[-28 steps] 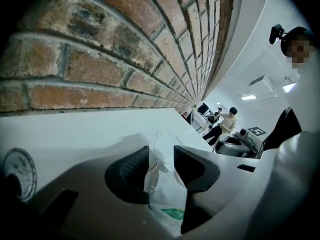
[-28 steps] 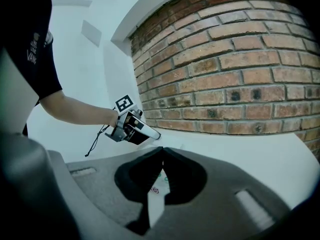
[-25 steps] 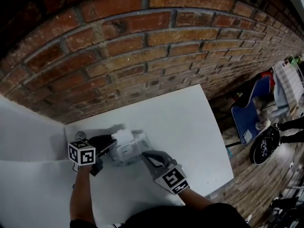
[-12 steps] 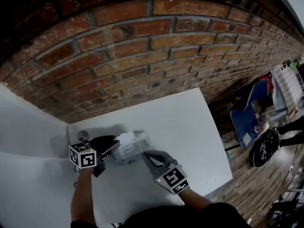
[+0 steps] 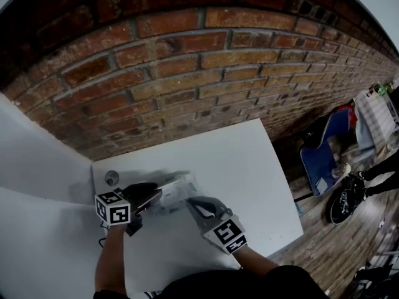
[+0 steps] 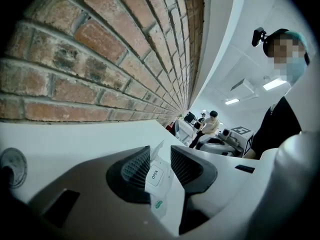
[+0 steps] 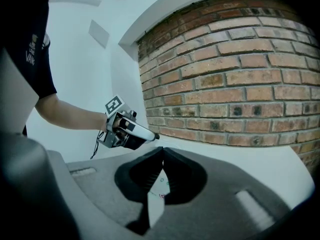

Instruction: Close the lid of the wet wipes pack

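The left hand-held gripper point(image 6: 160, 153) is standing partly open. Its jaws have just been closing, and the pack's sticker lid point(image 6: 154, 175), marked OPEN, is sitting loosely between the pads. The right hand-held gripper point(image 7: 162, 151) is pinching a thin edge of the wet wipes pack point(image 5: 179, 189), with its jaws nearly together. The pack is lying near the left end of the white desk point(image 5: 243, 161), close to the wall-side edge. From overhead, both grippers are covering much of the pack, and it is looking blurred.
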### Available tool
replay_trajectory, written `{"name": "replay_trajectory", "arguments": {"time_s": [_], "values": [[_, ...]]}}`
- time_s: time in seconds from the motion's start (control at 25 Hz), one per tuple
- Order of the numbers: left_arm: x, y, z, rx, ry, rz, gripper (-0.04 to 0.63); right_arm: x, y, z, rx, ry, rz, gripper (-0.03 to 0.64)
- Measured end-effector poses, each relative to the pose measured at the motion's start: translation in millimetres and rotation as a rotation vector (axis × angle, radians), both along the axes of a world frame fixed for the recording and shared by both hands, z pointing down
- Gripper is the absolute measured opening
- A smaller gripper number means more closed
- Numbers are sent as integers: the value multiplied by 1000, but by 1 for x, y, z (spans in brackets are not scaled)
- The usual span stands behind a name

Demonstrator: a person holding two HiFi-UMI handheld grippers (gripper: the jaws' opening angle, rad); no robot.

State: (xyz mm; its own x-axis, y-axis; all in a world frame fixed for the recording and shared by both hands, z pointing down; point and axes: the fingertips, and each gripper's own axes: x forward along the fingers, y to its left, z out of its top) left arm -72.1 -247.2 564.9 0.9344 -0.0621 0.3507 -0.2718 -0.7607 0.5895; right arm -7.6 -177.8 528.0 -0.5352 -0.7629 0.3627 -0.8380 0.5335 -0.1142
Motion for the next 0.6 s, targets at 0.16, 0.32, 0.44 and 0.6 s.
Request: {"name": "replay_trajectory", "arguments": {"time_s": [0.16,0.32,0.44,0.6], "values": [[-1,9,-1,-9,13,2,120,-3,-2,-3,8,2,2,-2],[-3,17,2,-16,15,-4,109,-7,-5,-6,18,4,1,-2],[-4,21,5,-17,16,-9,95,-11,-8,-8,25,6,-1,-2],[-3,27,9,-31,22,-11,84,-15,-12,-7,25,8,-5,-2]]}}
